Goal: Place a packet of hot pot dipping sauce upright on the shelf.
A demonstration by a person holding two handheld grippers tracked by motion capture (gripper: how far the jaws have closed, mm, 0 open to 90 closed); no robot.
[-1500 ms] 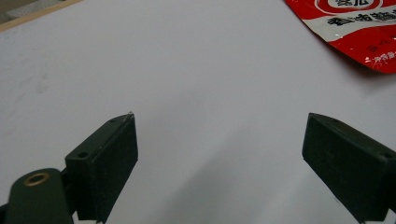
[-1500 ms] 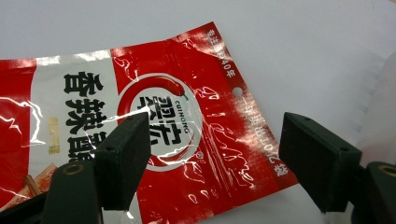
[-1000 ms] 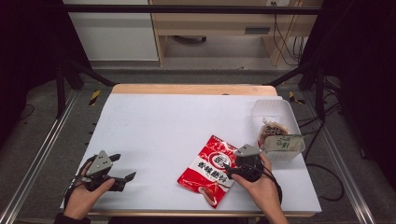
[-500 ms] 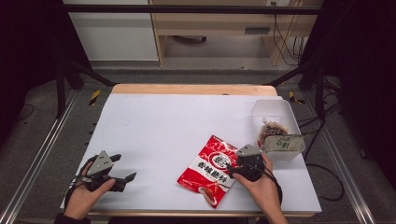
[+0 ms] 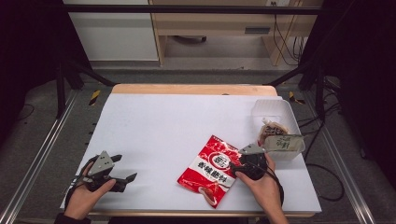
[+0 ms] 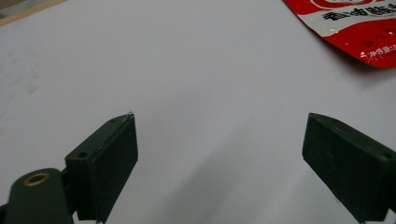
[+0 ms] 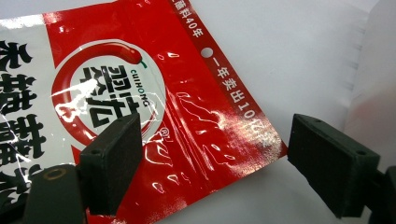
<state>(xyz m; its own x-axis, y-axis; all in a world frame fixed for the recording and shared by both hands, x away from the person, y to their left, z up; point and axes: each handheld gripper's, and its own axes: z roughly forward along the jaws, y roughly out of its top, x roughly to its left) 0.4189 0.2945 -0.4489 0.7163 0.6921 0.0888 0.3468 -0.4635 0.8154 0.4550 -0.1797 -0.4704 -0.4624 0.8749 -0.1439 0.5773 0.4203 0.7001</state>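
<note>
Red snack packet (image 5: 215, 169) lies flat on the white bench (image 5: 177, 121), near the front edge, right of centre; landmark for the rest. Right tongs (image 5: 237, 166) at the packet's right edge, held by the right hand (image 5: 261, 184); right gripper view: jaws spread wide, one over the printed logo, the other off past the packet's corner (image 7: 275, 147), nothing pinched. Left tongs (image 5: 125, 169) well to the left of the packet, in the left hand (image 5: 86, 196); jaws spread, bare bench between them in the left gripper view; packet's corner (image 6: 355, 28) shows far off. Clear plastic tub (image 5: 275, 126) just right of and behind the packet, wrapped food inside; contents not legible.
</note>
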